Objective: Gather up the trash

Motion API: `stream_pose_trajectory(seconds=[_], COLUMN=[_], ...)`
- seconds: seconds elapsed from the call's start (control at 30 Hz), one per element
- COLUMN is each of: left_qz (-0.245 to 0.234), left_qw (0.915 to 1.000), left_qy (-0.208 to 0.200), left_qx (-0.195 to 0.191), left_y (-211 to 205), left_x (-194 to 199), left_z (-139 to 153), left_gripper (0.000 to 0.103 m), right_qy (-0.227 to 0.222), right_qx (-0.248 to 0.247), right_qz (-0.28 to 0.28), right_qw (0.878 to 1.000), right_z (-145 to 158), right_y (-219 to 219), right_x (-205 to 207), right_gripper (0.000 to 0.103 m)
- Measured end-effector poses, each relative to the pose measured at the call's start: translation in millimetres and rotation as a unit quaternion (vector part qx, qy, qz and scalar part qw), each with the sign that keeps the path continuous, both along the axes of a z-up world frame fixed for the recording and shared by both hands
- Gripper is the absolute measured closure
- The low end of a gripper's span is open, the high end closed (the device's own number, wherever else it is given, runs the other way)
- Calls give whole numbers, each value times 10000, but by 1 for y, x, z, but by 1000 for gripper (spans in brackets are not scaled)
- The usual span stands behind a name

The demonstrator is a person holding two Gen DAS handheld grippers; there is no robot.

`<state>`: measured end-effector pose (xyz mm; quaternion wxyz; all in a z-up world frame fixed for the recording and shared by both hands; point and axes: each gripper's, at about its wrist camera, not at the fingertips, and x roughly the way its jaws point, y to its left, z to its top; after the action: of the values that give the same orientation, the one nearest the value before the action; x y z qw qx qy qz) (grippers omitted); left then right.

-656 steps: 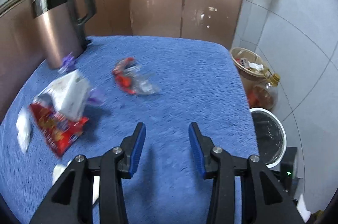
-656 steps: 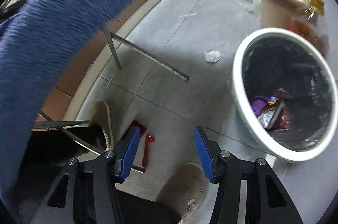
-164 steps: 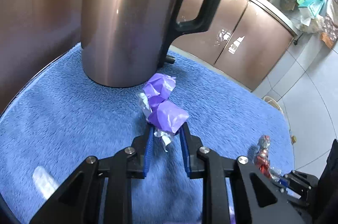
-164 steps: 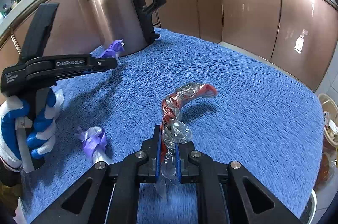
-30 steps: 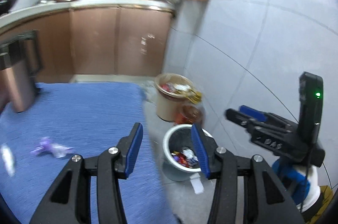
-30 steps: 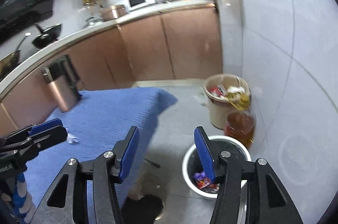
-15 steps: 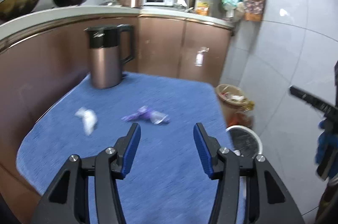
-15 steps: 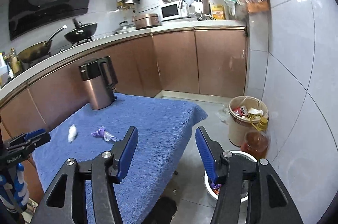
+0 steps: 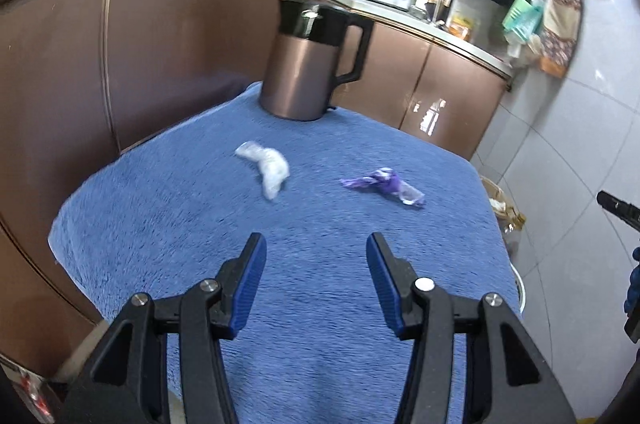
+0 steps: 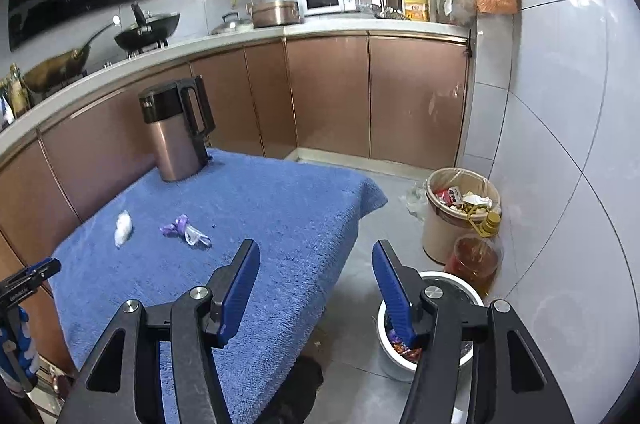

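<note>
A crumpled white wrapper (image 9: 266,164) and a purple wrapper (image 9: 382,183) lie on the blue towel-covered table (image 9: 312,264). My left gripper (image 9: 316,274) is open and empty, above the table's near part, short of both wrappers. The wrappers also show in the right wrist view: white (image 10: 123,223), purple (image 10: 182,227). My right gripper (image 10: 316,282) is open and empty, held high off the table's right edge. The white trash bin (image 10: 460,288) stands on the floor under its right finger and holds wrappers. The left gripper shows at the left edge (image 10: 30,282).
A copper kettle (image 9: 310,64) with a black handle stands at the table's far end. A tan bin full of rubbish (image 10: 460,212) and an oil bottle (image 10: 476,256) stand by the wall tiles. Brown kitchen cabinets (image 10: 360,96) run behind the table.
My left gripper has swung down and closer to the table, so the two wrappers look nearer. My right gripper has stayed high and turned slightly. Both stay open.
</note>
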<state>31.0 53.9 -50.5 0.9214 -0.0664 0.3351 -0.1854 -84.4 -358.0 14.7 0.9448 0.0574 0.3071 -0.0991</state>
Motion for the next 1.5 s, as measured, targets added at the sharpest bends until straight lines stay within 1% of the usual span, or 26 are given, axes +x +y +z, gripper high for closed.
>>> stream_pose_trajectory(seconds=[0.1,0.2,0.27,0.37,0.53,0.6,0.7,0.87,1.07,1.17,1.3,1.33,1.37,1.4,1.47,1.5], left_qz=[40,100,128,196,152,72,-71,-245,10,17,81,118,140,154,207,189], left_qw=[9998,9993,9989,9978,9964,9961,9968,9972,9954,9945,9934,9933,9931,9927,9931,9930], left_qy=[108,257,336,498,701,754,689,662,915,1018,1120,1126,1144,1182,1154,1168], left_qx=[-156,-248,-291,-383,-449,-460,-388,-260,267,250,241,222,198,158,85,26], left_y=[13,23,29,40,47,43,29,2,-24,-31,-38,-38,-38,-37,-34,-34], left_x=[8,17,25,35,61,73,93,133,181,197,208,211,211,212,212,212], left_z=[-14,-28,-33,-46,-59,-60,-55,-51,-63,-69,-76,-79,-82,-85,-86,-86], left_gripper=[53,53,52,47,46,47,47,47,47,47,48,51,57,61,71,71], right_qy=[157,291,412,615,932,1069,1218,1361,1563,1675,1781,1793,1796,1792,1776,1768], right_qx=[-104,-70,-22,41,33,7,-94,-140,-23,19,30,46,71,102,170,204], right_qz=[158,357,468,644,994,1171,1468,1897,2134,2227,2331,2338,2339,2338,2339,2348], right_qw=[9997,9989,9981,9960,9907,9873,9816,9723,9644,9604,9560,9556,9555,9556,9557,9556], right_z=[-2,-8,-16,-31,-58,-68,-80,-97,-122,-134,-148,-150,-152,-154,-155,-157], right_y=[16,28,39,54,86,99,119,141,151,153,155,156,155,153,150,149], right_x=[19,38,56,81,122,138,162,198,238,253,269,271,273,274,276,276], right_gripper=[47,47,47,47,47,47,47,47,47,47,46,46,46,47,47,48])
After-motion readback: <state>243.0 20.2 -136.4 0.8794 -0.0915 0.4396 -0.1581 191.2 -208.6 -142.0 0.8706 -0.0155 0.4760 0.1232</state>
